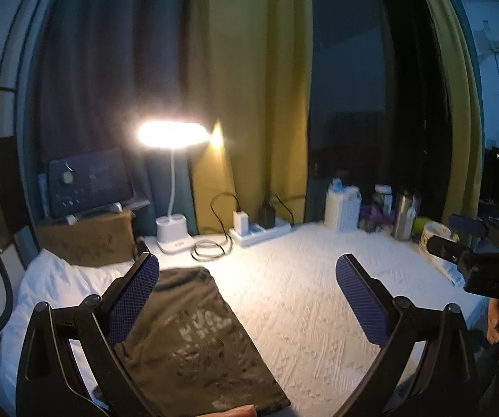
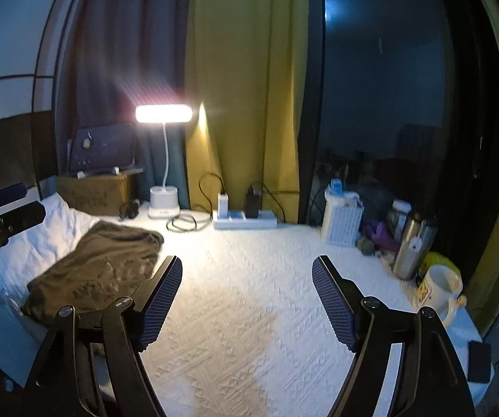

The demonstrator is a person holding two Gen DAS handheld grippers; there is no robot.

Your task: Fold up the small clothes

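At the far left a white pillow [image 2: 41, 232] lies against a cardboard box [image 2: 93, 191], which props up a dark tablet [image 2: 101, 151] on a stand, probably so its screen faces whoever works here. The box bears lettering, too blurred to read.

The garment [image 2: 100, 267], an olive-brown shirt, lies folded into a long flat rectangle on the left part of the white quilted surface [image 2: 249, 295], its far end lapping the pillow. It looks finished and set aside, which leaves the lit middle free for the next piece. A pale print on its upper face cannot be made out.

The left hand-held gripper [image 1: 246, 295] hangs above the garment's right edge, jaws wide apart, nothing between them. The right hand-held gripper [image 2: 247, 299] sits over bare quilt, jaws also spread and empty. Both seem to have let go.

The lamp [image 2: 163, 114] stands at the back beside a coiled cable [image 2: 183, 224] and a power strip [image 2: 246, 220] carrying two chargers, close to the curtain [image 2: 242, 87]. Further right, pushed against the dark window, are a white container [image 2: 341, 222], a steel flask [image 2: 412, 246] and a mug [image 2: 438, 290] with a yellow design, unreadable. A phone [image 2: 479, 361] lies at the right edge.
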